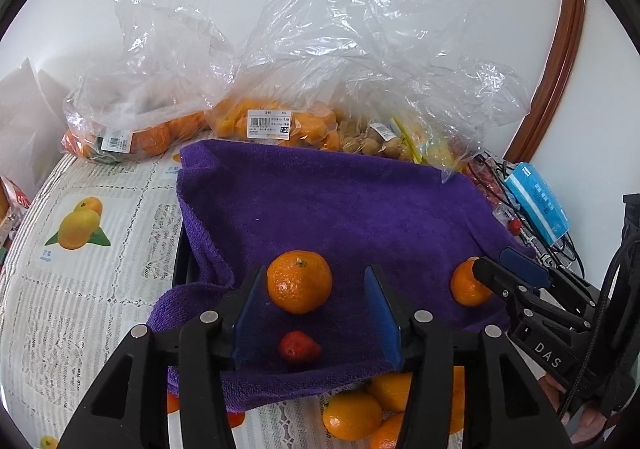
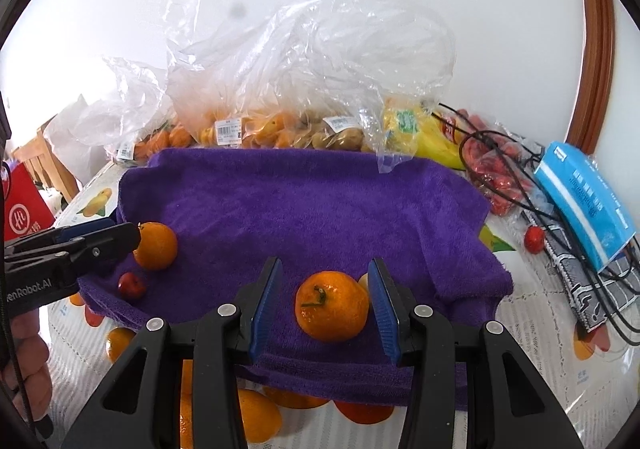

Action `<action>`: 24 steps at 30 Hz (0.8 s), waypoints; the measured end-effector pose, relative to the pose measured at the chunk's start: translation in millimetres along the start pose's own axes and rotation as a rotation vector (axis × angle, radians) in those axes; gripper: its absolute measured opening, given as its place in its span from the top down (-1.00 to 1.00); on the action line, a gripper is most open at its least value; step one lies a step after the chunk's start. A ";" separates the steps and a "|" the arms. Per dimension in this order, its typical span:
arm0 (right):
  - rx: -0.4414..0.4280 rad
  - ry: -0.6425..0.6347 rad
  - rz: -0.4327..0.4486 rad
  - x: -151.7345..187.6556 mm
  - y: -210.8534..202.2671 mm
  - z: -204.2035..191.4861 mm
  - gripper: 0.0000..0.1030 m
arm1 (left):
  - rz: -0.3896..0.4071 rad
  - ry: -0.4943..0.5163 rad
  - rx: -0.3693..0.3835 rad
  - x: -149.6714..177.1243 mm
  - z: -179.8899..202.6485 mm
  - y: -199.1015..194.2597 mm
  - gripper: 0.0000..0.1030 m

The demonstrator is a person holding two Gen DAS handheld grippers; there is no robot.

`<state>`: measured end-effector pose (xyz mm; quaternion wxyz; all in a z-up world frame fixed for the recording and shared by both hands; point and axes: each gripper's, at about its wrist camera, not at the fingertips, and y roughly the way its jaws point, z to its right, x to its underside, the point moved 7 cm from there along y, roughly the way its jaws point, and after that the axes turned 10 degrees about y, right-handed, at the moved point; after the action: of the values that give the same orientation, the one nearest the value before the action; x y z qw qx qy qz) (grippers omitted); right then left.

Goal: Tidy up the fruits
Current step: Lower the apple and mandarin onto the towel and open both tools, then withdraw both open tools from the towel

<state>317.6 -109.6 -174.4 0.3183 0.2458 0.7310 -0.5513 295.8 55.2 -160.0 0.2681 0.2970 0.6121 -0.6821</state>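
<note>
Left wrist view: my left gripper (image 1: 316, 309) stood open, pads clear of the round orange mandarin (image 1: 299, 281); my right gripper (image 2: 324, 305) likewise open.

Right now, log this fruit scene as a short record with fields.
surface: purple towel spread over a fruit-print tablecloth
on towel: two mandarins, one between the left hand-held gripper blades, untouched; the other between the right hand-held gripper blades, gaps both sides
also on towel: small red fruit
left hand-held gripper: open
right hand-held gripper: open
behind towel: clear plastic bags of orange fruit, price labels showing
front edge: loose oranges on the tablecloth
right side: blue box, black cables
</note>
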 end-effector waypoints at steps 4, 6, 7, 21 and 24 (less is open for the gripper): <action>-0.008 0.026 0.006 -2.3 -4.4 -0.2 0.13 | 0.013 0.004 -0.007 -1.3 1.4 -5.0 0.01; -0.010 0.042 0.005 -2.4 -10.1 -0.8 0.13 | 0.012 0.003 -0.007 -0.6 1.5 -5.3 0.00; -0.010 0.047 0.008 -2.4 -14.9 -1.5 0.13 | 0.009 0.005 -0.009 0.0 1.8 -4.9 0.00; -0.012 0.097 -0.040 29.5 -60.0 -6.0 0.13 | 0.035 -0.010 -0.012 -5.7 -8.0 -25.2 0.00; -0.020 0.096 -0.065 43.2 -58.5 -10.0 0.13 | 0.027 -0.035 -0.001 4.6 -15.9 -30.9 0.00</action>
<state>245.0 -115.5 -166.3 0.2673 0.2449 0.7586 -0.5414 271.3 74.3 -143.7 0.2883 0.2929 0.6036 -0.6832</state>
